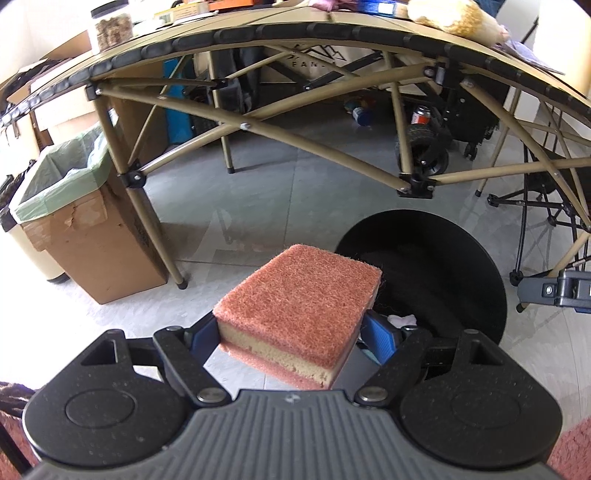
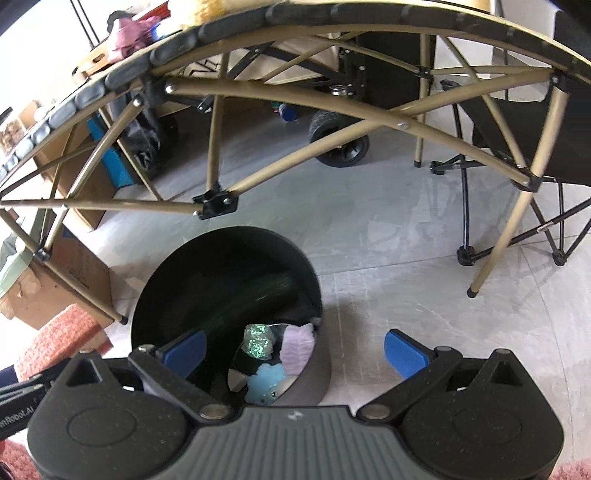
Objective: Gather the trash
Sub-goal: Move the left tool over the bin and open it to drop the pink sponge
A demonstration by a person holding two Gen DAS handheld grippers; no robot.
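Note:
My left gripper (image 1: 295, 334) is shut on a sponge (image 1: 299, 295), pink scouring layers over a tan core, held just left of the round black trash bin (image 1: 476, 266) on the floor. From the right wrist view the same sponge (image 2: 62, 339) shows at the lower left edge. My right gripper (image 2: 295, 350) stands open over the black bin (image 2: 166, 295), nothing between its blue pads (image 2: 404, 352). Inside the bin lie a green shiny wrapper (image 2: 258, 341), a pale lilac cloth (image 2: 297, 349) and a light blue piece (image 2: 264, 384).
A tan folding table (image 1: 258, 26) with crossed legs spans the back. A cardboard box lined with a green bag (image 1: 66, 192) stands at the left. A wheeled cart (image 2: 340, 140) and a folding chair (image 2: 535, 147) sit beyond. Grey tiled floor (image 2: 406, 258) lies right of the bin.

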